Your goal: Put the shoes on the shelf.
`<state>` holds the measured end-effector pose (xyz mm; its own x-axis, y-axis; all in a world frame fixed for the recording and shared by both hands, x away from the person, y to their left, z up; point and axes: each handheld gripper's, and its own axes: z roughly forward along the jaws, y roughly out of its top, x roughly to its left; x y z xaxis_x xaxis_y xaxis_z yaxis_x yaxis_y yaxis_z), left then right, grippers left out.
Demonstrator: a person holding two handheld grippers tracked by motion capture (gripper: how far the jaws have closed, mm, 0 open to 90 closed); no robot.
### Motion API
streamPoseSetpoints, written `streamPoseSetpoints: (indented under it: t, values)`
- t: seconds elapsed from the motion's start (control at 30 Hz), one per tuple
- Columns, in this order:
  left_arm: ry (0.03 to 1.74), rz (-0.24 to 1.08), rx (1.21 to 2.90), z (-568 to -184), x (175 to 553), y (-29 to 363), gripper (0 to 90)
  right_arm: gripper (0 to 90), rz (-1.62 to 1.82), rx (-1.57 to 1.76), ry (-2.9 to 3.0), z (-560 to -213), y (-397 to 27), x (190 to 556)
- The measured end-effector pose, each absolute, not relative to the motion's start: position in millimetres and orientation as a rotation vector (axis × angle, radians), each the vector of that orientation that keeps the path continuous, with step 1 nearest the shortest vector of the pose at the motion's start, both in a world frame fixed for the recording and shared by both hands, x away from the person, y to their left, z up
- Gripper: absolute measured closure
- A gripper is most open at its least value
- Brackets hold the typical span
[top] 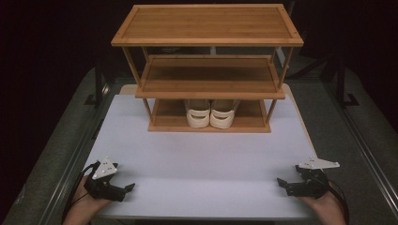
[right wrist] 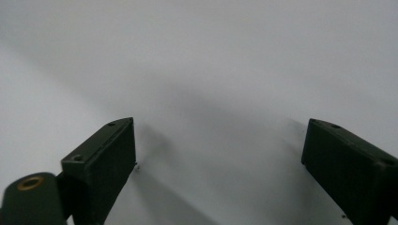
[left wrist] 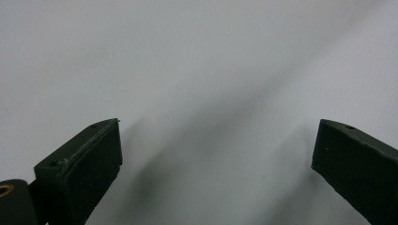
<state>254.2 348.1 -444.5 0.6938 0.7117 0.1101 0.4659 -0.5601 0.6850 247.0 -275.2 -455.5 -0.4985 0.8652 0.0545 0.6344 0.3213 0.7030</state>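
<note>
High view | sandals on rack's bottom shelf | far from both hand-held grippers

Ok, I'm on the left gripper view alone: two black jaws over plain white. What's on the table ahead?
Observer: A three-tier wooden shelf stands at the table's far side.
Operator: Anything on it?
Observer: A pair of white sandals sits on the bottom tier, side by side.
Operator: And the other hand?
Observer: The right gripper is at the near right edge, jaws apart, nothing between them.
</note>
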Motion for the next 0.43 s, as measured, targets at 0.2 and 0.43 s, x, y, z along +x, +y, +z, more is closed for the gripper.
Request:
streamPoseSetpoints:
  t: [0.2, 0.43]
  values:
    - [0.915, 0.436, 2.232, -449.8, 257.7, 352.8, 0.0, 9.3, 0.943, 1.297, 2.266, -457.0, -273.4, 245.3]
    - [0.932, 0.400, 2.227, -450.5, 260.4, 354.3, 0.0, 9.1, 0.945, 1.297, 2.264, -457.1, -273.3, 245.1]
